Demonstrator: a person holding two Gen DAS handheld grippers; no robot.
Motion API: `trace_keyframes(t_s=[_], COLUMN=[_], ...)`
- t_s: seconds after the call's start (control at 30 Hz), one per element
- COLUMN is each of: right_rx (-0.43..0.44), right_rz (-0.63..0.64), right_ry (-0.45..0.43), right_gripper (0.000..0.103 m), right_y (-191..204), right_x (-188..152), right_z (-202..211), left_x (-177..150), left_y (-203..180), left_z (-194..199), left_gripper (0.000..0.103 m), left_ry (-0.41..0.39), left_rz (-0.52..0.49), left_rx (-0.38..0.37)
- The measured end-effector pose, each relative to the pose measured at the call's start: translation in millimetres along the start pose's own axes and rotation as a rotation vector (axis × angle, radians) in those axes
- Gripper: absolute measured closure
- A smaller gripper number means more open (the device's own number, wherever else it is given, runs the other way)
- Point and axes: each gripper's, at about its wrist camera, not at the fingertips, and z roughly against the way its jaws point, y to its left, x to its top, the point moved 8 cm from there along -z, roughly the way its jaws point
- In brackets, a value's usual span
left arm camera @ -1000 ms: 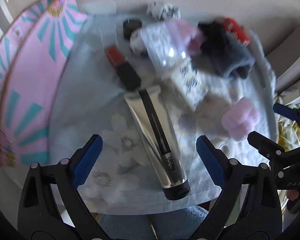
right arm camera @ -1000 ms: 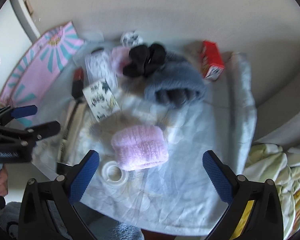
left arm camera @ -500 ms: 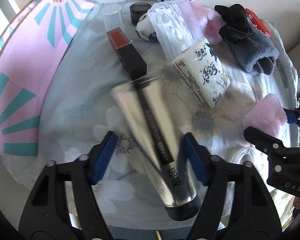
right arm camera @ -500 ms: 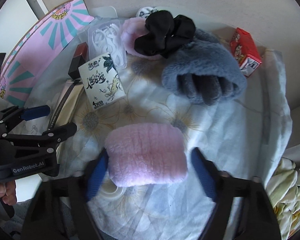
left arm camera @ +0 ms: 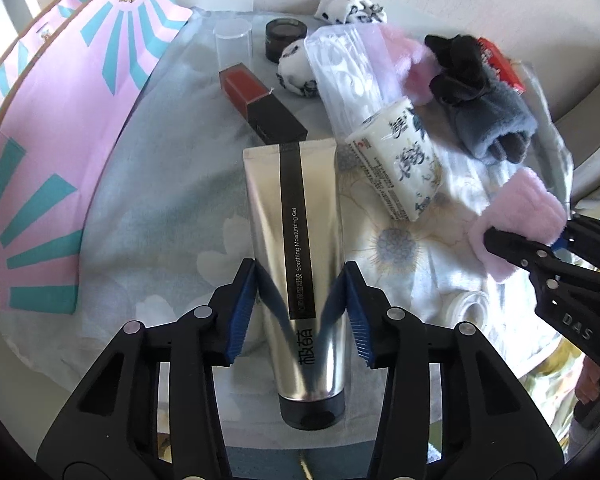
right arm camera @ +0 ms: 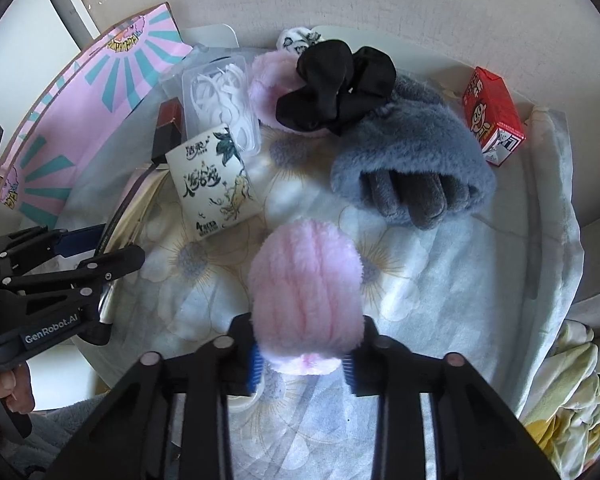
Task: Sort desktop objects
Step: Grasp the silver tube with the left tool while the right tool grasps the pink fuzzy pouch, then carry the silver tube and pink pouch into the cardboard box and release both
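Only the left wrist view shows the left gripper [left arm camera: 300, 312] clamped on a silver tube [left arm camera: 300, 240] lettered "Soothing Moisturizing Gel", lying on the floral cloth [left arm camera: 160, 208]. Only the right wrist view shows the right gripper [right arm camera: 303, 364] squeezing a fluffy pink roll [right arm camera: 304, 288], raised above that cloth.

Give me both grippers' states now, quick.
Left gripper: closed on the silver gel tube.
Right gripper: closed on the pink fluffy item.

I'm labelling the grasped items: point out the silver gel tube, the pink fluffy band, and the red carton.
silver gel tube [left arm camera: 296, 216], left wrist view, black stripe.
pink fluffy band [right arm camera: 304, 284], right wrist view, top.
red carton [right arm camera: 490, 116], right wrist view, front face.
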Motion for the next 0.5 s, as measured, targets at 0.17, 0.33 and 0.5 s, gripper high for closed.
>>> trace_keyframes(t_s=[0.17,0.33,0.5], right_rx=[0.003,0.018,0.001], right_rz=[-0.012,-0.04,-0.047], right_ry=[-0.008,-0.01,-0.033], right_gripper=[0.083,0.083,0.083], right_y=[-1.6,-4.0,-4.6], right_x=[-1.7,1.5,5.9], right_z=[5.3,17.5,38.5], left_x=[5.5,25.8,46.6], left_y=[0.7,6.8,0.8], left_z=[14.6,27.5,52.6], left_gripper=[0.064,0.065,0.069], left_ry=[-0.006,-0.028,-0.074], left_rz=[-0.003,-0.006,-0.01], left_rx=[-0.03,-0.053,-0.08])
